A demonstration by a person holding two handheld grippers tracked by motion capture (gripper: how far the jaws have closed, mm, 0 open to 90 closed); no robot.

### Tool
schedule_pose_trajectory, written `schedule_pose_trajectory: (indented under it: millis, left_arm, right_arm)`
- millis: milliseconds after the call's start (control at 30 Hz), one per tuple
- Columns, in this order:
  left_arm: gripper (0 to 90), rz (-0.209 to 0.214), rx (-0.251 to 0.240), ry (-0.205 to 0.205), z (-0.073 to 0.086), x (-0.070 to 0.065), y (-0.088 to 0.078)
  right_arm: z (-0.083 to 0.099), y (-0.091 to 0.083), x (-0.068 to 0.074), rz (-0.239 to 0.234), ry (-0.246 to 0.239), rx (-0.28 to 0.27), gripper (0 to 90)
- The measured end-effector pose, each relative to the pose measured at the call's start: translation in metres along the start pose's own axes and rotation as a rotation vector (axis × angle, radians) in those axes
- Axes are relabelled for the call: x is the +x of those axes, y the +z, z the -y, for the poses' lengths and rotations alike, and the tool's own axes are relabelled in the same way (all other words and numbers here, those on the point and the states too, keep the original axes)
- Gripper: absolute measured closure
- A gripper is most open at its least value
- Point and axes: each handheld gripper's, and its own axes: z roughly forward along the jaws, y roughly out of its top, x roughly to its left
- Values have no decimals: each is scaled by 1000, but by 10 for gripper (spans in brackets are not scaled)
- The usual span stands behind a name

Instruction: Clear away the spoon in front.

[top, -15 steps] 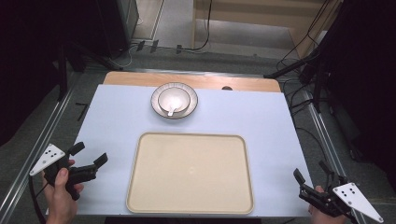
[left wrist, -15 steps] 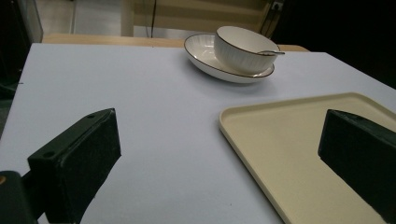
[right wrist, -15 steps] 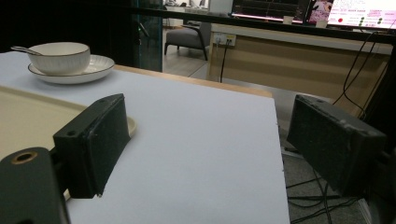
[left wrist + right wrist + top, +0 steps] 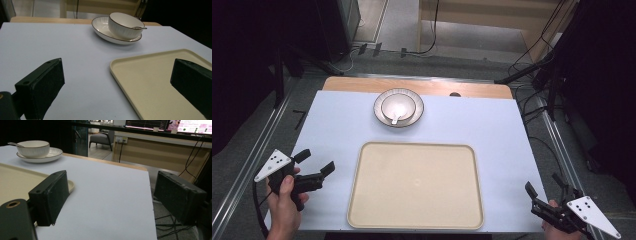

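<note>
No legible text; far monitors (image 4: 192,125) perhaps lettered, too blurred.

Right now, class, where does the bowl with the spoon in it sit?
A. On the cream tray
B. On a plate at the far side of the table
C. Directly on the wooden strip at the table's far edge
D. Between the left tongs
B: the bowl, with the spoon resting in it, stands on a plate beyond the tray, which lies bare.
</note>
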Motion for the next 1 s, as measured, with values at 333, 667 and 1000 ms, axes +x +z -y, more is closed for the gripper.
schedule_pose_trajectory:
  millis: [333,667,1000]
  left_arm:
    - [0,40,36,18,-11,-11,21]
    - [0,53,81,27,-25,-25,50]
    - [30,84,130,42,-39,-44,88]
  right_arm:
    - [0,2,3,-6,-4,5,133]
    - [0,2,3,-4,-9,1,133]
    - [0,2,5,-13,-7,1,133]
